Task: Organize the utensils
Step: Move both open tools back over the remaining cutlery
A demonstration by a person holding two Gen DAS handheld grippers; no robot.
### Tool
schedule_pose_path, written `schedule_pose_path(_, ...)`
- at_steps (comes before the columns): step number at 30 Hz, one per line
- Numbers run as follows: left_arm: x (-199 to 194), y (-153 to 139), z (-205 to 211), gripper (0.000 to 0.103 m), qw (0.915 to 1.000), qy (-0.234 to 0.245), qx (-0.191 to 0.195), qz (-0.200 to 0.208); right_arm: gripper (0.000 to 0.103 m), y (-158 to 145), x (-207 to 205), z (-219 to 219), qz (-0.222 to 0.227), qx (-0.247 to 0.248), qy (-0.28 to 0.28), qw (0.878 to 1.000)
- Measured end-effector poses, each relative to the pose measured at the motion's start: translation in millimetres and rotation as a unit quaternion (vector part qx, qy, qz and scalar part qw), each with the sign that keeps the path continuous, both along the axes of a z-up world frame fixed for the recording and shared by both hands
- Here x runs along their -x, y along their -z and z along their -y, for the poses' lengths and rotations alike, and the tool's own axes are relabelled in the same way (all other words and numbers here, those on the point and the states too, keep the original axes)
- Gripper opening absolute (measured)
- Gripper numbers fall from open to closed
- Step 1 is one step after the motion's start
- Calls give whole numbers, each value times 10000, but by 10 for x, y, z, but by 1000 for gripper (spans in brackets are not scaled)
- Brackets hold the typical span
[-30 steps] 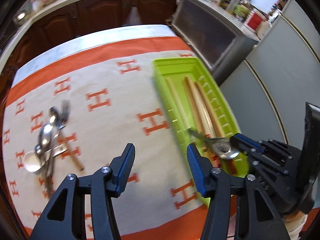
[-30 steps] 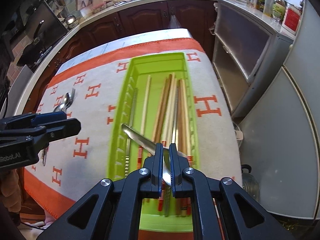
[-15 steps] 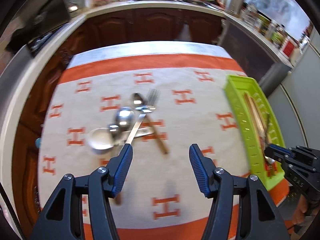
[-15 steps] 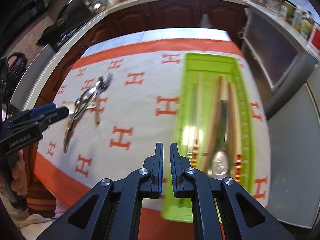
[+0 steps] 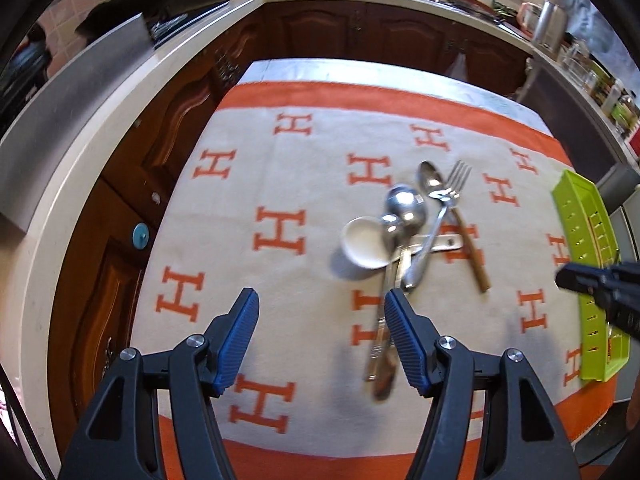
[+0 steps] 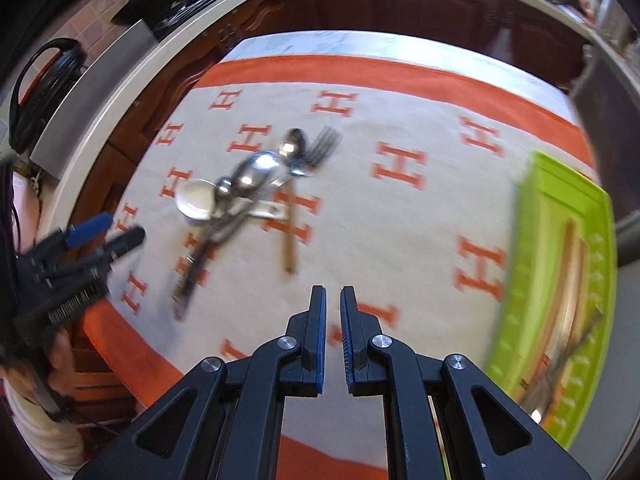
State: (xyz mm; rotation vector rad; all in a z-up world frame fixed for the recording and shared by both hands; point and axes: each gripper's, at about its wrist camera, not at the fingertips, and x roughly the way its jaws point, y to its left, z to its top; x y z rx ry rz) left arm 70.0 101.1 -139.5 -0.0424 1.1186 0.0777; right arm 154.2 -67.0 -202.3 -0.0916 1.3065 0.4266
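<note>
Left hand-held gripper [image 5: 318,338], empty, jaws opening above the utensil pile [image 5: 404,236] to take the next piece; right hand-held gripper [image 6: 332,334], nearly closed and empty, between pile and green tray [image 6: 560,280].

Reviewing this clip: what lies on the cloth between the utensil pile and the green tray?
Nothing: in the left wrist view only bare patterned cloth separates the utensil pile from the green tray.

Green tray [image 6: 560,280] blurred, cut off at edge
</note>
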Motion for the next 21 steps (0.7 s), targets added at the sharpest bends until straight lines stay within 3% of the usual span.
schedule_pose_path(4,21,121,-133,64,9999,-52,110,-101,27,133,-321,-265,-324,-188,37,9993)
schedule_pose_path(14,-19,243,-212,64,9994,-45,276,-198,27,588,-884,-594,-613,-93,252,9978)
schedule_pose_path(21,-70,311,-190,64,9988,-2,390,-289,19,759,-1010,-665,-623,-24,288,9976)
